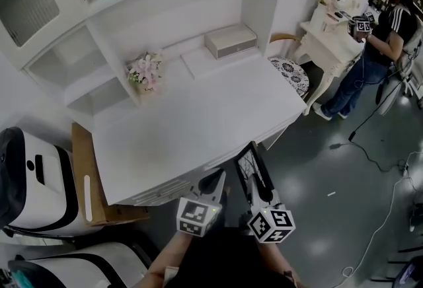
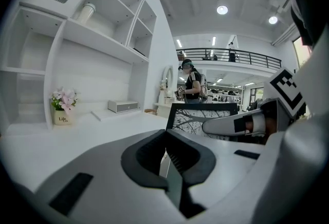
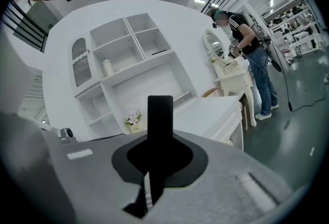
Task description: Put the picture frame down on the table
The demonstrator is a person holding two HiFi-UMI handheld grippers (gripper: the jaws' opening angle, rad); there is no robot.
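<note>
Right gripper (image 3: 160,142) clamping picture frame (image 2: 198,116), left gripper (image 2: 167,138) closed, pot (image 2: 62,118) reading "Life"

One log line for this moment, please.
right gripper: shut on picture frame | left gripper: shut, empty | picture frame: held by table front edge | status: not yet down

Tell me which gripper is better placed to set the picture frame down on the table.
Right. The right gripper has its jaws shut on the picture frame, upright just off the front edge of the table. The left gripper beside it holds nothing, jaws together.
</note>
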